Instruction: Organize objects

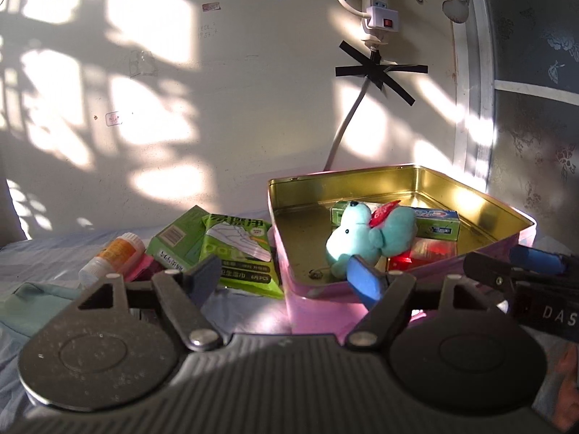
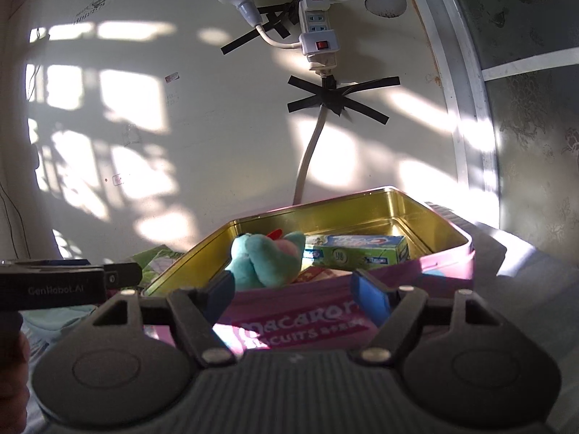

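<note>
A pink biscuit tin (image 1: 318,294) (image 2: 434,271) with a gold inside stands on the bed. In it lie a teal plush toy (image 1: 365,235) (image 2: 264,256), a green toothpaste box (image 1: 434,222) (image 2: 362,253) and a red packet (image 1: 423,253). My left gripper (image 1: 286,278) is open at the tin's near left corner, nothing between its fingers. My right gripper (image 2: 296,293) is open in front of the tin's near wall, holding nothing. Left of the tin lie a green wipes pack (image 1: 239,253), a green box (image 1: 177,242) and a glue stick (image 1: 108,256).
The bed sheet (image 1: 54,249) runs to a sunlit wall with a taped power strip (image 1: 376,3) and its cable (image 2: 307,159). A light blue cloth (image 1: 25,300) lies at the near left. The other gripper's body shows at the right edge (image 1: 524,282) and left edge (image 2: 65,285).
</note>
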Tool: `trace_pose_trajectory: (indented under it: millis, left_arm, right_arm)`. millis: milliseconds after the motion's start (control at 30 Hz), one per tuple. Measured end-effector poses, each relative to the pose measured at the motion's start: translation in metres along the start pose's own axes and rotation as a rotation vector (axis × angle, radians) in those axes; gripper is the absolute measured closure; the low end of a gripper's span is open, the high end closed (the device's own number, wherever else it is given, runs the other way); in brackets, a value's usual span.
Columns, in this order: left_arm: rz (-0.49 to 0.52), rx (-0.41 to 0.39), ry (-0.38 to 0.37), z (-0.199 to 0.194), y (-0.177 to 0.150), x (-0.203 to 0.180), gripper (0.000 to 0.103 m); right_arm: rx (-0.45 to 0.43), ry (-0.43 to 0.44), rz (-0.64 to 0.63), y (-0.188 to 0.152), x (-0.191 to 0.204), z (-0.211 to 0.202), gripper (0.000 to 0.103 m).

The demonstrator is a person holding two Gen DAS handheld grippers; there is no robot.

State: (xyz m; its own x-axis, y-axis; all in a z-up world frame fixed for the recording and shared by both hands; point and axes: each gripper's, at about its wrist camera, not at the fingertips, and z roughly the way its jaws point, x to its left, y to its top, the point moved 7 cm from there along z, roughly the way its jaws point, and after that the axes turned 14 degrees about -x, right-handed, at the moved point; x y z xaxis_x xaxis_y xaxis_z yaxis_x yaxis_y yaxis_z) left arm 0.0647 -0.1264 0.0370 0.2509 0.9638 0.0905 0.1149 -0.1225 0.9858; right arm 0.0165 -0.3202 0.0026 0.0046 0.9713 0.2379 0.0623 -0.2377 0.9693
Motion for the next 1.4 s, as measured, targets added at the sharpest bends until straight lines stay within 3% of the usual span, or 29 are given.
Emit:
trace_pose_trajectory:
  millis: [500, 700, 1033, 1400]
  left_arm:
    - [-0.049, 0.114, 0.246, -0.04, -0.062, 0.137, 0.022]
    - [-0.062, 0.145, 0.334, -0.045, -0.082, 0.175, 0.022]
    - [-0.114, 0.168, 0.334, -0.042, -0.094, 0.185, 0.022]
    - [-0.134, 0.168, 0.339, -0.043, -0.095, 0.188, 0.022]
  right_arm:
    - [0.187, 0.218, -0.057, -0.056, 0.127, 0.007, 0.026]
    - [0.236, 0.259, -0.051, -0.075, 0.166, 0.023, 0.026]
    - [0.22, 0.259, 0.008, -0.076, 0.159, 0.023, 0.019]
    - [0.205, 0.281, -0.047, -0.077, 0.171, 0.019, 0.018]
